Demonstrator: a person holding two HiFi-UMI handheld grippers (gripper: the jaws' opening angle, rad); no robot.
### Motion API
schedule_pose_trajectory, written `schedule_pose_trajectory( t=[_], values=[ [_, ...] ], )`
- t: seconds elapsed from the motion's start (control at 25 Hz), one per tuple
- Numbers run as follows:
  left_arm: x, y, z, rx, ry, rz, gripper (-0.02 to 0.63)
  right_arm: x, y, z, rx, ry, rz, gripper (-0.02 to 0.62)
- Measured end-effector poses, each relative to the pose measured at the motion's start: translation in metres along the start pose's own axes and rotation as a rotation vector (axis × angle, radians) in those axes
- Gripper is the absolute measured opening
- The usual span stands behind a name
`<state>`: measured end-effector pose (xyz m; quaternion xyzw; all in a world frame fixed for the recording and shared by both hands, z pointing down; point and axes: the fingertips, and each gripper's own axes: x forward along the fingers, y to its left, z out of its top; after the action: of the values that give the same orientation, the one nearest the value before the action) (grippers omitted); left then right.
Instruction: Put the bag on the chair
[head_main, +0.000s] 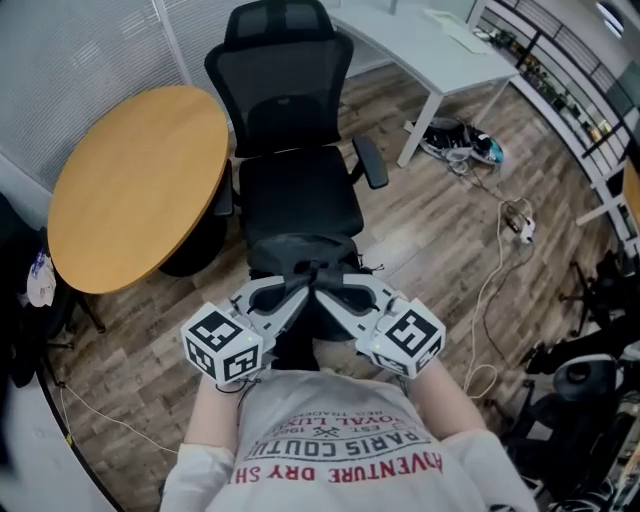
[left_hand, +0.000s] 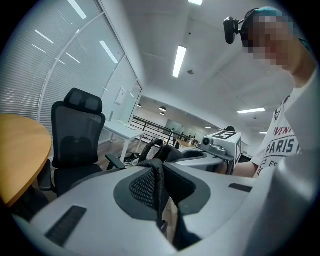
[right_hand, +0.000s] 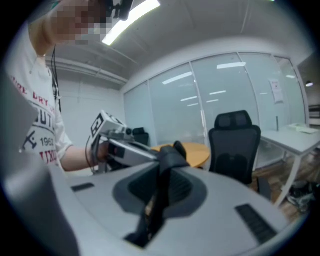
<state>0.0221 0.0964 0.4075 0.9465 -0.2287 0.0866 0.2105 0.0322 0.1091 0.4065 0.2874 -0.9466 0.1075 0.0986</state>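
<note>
A black bag (head_main: 303, 255) hangs between my two grippers, just in front of the black office chair (head_main: 298, 190), over the front edge of its seat. My left gripper (head_main: 296, 282) is shut on a black mesh strap of the bag (left_hand: 152, 175). My right gripper (head_main: 326, 284) is shut on another black strap (right_hand: 167, 162). The two grippers point toward each other, tips nearly meeting. In the left gripper view the chair (left_hand: 75, 137) stands to the left behind the jaws; in the right gripper view the chair (right_hand: 236, 145) stands to the right. The bag's lower part is hidden under the grippers.
A round wooden table (head_main: 135, 185) stands left of the chair. A white desk (head_main: 430, 50) is behind it on the right, with shoes (head_main: 462, 145) under it. A cable and power strip (head_main: 520, 225) lie on the wood floor; dark equipment (head_main: 590, 385) fills the right edge.
</note>
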Motion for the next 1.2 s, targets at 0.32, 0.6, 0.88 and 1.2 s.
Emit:
schedule_pose_trajectory(
  t=[0.32, 0.6, 0.88, 1.2],
  values=[
    [0.047, 0.085, 0.039, 0.017, 0.080, -0.100, 0.060, 0.055, -0.091, 0.023, 0.094, -0.007, -0.053, 0.046],
    [0.058, 0.157, 0.072, 0.057, 0.114, -0.151, 0.060, 0.113, -0.143, 0.047, 0.096, 0.007, -0.103, 0.046],
    [0.084, 0.220, 0.097, 0.043, 0.094, -0.076, 0.061, 0.155, -0.195, 0.058, 0.084, 0.016, -0.089, 0.046],
    [0.125, 0.292, 0.121, -0.025, 0.078, 0.064, 0.061, 0.200, -0.272, 0.067, 0.082, 0.043, 0.033, 0.047]
  ],
)
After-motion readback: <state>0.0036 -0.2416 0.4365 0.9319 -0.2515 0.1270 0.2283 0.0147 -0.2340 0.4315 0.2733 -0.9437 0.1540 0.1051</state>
